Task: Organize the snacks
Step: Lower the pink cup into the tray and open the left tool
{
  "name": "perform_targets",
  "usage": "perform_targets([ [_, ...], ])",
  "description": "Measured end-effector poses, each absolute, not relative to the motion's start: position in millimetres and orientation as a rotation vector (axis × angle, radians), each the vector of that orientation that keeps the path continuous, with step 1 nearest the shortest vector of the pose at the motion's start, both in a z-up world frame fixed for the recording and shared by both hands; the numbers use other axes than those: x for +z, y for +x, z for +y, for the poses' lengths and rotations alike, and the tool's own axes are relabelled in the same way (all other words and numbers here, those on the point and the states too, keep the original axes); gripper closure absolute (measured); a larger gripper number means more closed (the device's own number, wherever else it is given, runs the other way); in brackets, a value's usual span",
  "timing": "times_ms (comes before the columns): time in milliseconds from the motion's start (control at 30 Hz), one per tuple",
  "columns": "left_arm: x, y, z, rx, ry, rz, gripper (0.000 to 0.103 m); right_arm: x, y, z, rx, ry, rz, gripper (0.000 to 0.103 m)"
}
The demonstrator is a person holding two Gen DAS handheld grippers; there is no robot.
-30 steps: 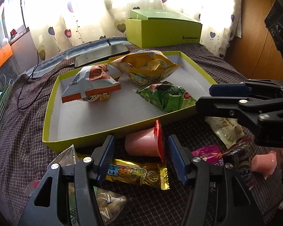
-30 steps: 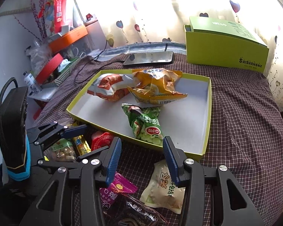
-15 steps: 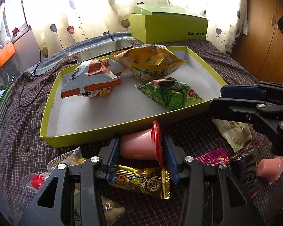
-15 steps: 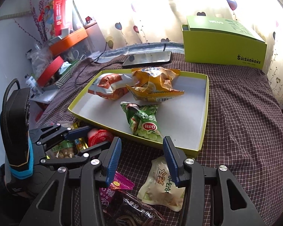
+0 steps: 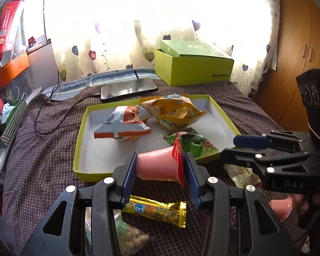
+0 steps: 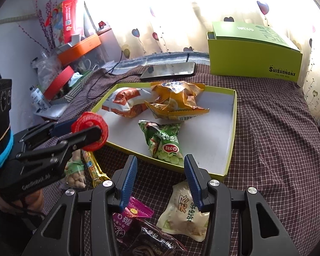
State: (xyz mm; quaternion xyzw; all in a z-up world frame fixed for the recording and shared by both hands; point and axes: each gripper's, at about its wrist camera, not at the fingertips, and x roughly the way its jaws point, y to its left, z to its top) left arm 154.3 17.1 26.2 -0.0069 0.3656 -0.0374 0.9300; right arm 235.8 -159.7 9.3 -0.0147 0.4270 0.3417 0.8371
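Note:
My left gripper [image 5: 160, 168] is shut on a pink jelly cup [image 5: 157, 166] with a red foil lid and holds it above the bed, just in front of the green tray's [image 5: 79, 149] near rim. In the right wrist view the cup's red lid [image 6: 90, 131] shows at the left. The tray holds an orange-white bag [image 5: 122, 125], a yellow bag [image 5: 172, 112] and a green bag [image 5: 192, 143]. My right gripper [image 6: 160, 181] is open and empty above a cream packet [image 6: 185, 211] and a magenta packet [image 6: 130, 215].
A gold candy bar [image 5: 155, 210], a bag of peanuts [image 5: 128, 234] and a second pink cup [image 5: 280, 209] lie on the checked bedspread. A phone [image 6: 168, 70] and a green box [image 6: 253, 53] sit behind the tray. Clutter stands at the left [image 6: 74, 49].
My left gripper closed on the pink jelly cup and lifted it off the bedspread toward the tray. My right gripper stayed open and shifted only slightly.

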Motion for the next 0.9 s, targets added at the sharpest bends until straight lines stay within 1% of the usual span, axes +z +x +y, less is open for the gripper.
perform_targets([
  [100, 24.9, 170.5, 26.7, -0.037, -0.026, 0.745, 0.058, 9.6, 237.0, -160.3, 0.718, -0.031, 0.904, 0.058],
  [300, 4.2, 195.3, 36.1, 0.011, -0.032, 0.801, 0.057, 7.5, 239.4, -161.2, 0.71, -0.031, 0.909, 0.058],
  [500, -11.0, 198.4, 36.6, -0.018, -0.046, 0.84, 0.057, 3.6, 241.0, -157.4, 0.711, -0.036, 0.921, 0.058],
  [833, -10.1, 191.8, 37.7, -0.01, -0.054, 0.841, 0.057, -6.2, 255.2, -144.0, 0.702, -0.052, 0.973, 0.058],
  [900, -12.4, 192.1, 37.8, -0.015, -0.061, 0.853, 0.057, -8.7, 259.4, -138.5, 0.707, -0.059, 0.99, 0.063],
])
